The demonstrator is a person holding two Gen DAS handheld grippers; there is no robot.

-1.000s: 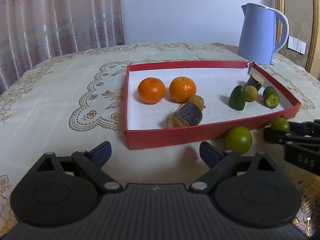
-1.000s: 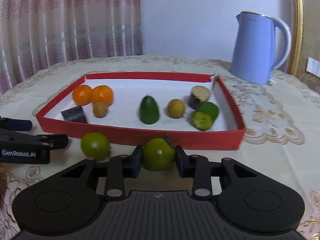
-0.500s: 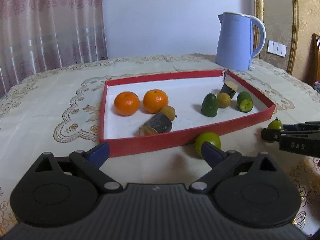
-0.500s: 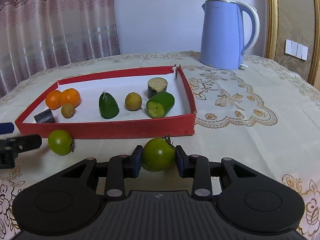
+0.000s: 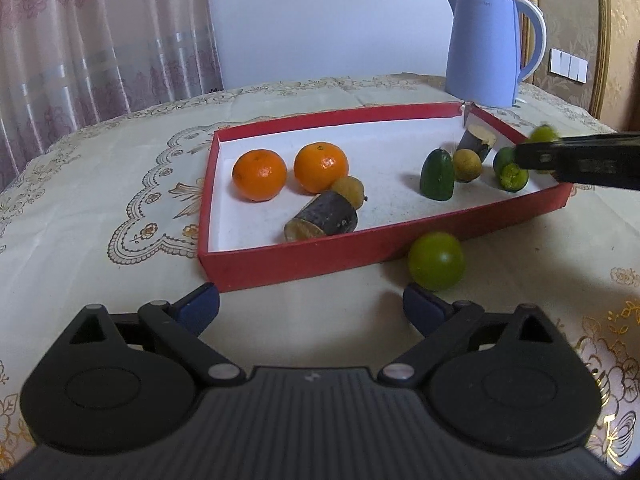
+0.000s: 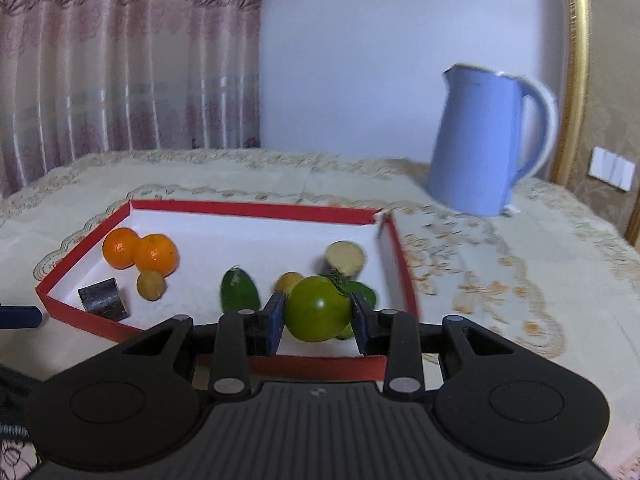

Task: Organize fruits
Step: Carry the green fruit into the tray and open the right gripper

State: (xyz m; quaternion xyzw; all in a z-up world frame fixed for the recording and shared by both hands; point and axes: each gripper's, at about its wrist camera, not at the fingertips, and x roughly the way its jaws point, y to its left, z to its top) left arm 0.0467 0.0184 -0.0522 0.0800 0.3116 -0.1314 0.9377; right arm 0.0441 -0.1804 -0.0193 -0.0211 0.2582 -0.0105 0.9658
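I am carrying a round green tomato (image 6: 318, 308), clamped in my right claw (image 6: 318, 316), over the red cardboard tray's (image 6: 256, 210) near wall just ahead; I am keeping it level, aiming for bare white floor. My left claw (image 5: 310, 306) is hanging wide open, empty.

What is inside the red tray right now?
Inside the red tray: two oranges, two small yellowish fruits, two dark cut stalk pieces, a whole green fruit and a cut one, partly covered by the right gripper.

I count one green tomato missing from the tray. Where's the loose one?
Left wrist view: the green tomato lies on the tablecloth against the red tray's near wall, right of centre.
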